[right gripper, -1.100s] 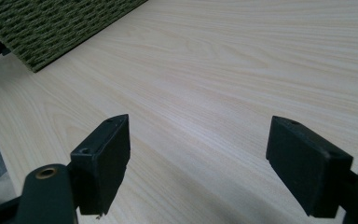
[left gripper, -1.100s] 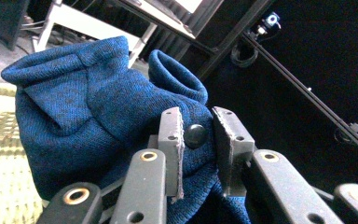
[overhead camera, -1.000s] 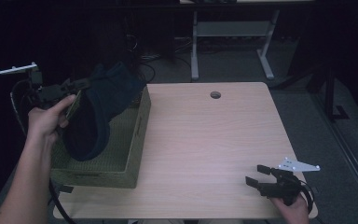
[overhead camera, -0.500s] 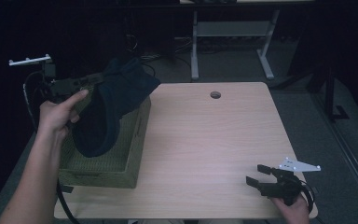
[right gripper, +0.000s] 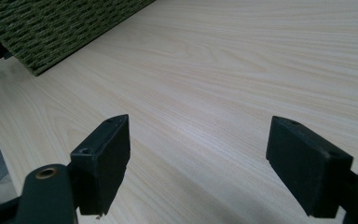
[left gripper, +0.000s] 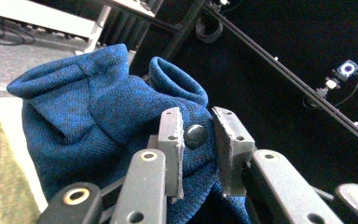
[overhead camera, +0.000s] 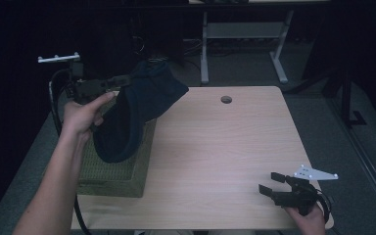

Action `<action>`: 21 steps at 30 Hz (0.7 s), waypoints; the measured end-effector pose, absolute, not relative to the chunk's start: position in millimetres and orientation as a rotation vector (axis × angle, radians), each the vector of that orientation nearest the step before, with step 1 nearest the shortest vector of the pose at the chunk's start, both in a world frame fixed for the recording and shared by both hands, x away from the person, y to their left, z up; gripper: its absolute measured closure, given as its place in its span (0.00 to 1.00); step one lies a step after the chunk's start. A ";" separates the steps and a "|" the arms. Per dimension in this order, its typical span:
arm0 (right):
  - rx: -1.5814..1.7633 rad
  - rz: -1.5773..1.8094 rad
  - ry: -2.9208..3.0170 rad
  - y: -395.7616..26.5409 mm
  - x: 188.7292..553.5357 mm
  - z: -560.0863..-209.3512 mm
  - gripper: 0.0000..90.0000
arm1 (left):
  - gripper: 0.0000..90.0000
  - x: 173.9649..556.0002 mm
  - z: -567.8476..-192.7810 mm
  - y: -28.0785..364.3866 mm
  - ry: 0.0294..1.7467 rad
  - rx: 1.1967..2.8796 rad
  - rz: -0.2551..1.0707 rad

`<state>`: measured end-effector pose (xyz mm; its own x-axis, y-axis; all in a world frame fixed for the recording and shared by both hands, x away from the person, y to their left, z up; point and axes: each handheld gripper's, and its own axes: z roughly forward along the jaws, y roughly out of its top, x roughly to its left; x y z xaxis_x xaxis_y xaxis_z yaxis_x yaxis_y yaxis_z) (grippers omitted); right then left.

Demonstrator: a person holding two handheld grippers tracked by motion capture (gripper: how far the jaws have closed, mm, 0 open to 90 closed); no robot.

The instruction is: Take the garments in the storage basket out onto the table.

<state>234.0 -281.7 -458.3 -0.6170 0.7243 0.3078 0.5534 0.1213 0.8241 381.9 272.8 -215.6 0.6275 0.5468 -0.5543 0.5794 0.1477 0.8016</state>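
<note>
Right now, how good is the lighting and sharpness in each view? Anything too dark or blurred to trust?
High view: the table is evenly lit, the surroundings are nearly black, and the blue garment reads as a dark mass. Left gripper view: the knit is sharp and bright, the background black, the left tool slightly soft. Right gripper view: wood grain crisp, the right tool dark with little detail.

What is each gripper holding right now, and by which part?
The left gripper pinches the blue knit garment at a fold of fabric beside its dark button. The right gripper holds nothing.
</note>
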 end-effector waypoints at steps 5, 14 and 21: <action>1.279 1.510 2.217 -282.1 234.0 -458.1 0.24 | 0.82 386.9 -219.2 252.5 0.983 1.527 -0.047; 1.273 1.513 2.215 -282.4 234.0 -457.4 0.24 | 0.82 394.8 -223.9 212.5 0.954 1.586 -0.086; 1.273 1.516 2.211 -283.6 233.3 -456.6 0.24 | 0.82 398.7 -229.2 186.1 0.928 1.612 -0.116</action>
<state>233.3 -283.6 -456.6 -0.6196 0.7229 0.3058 0.5459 0.1170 0.8297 398.7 186.1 -229.2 0.6757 0.4951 -0.5462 0.6145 0.0309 0.7883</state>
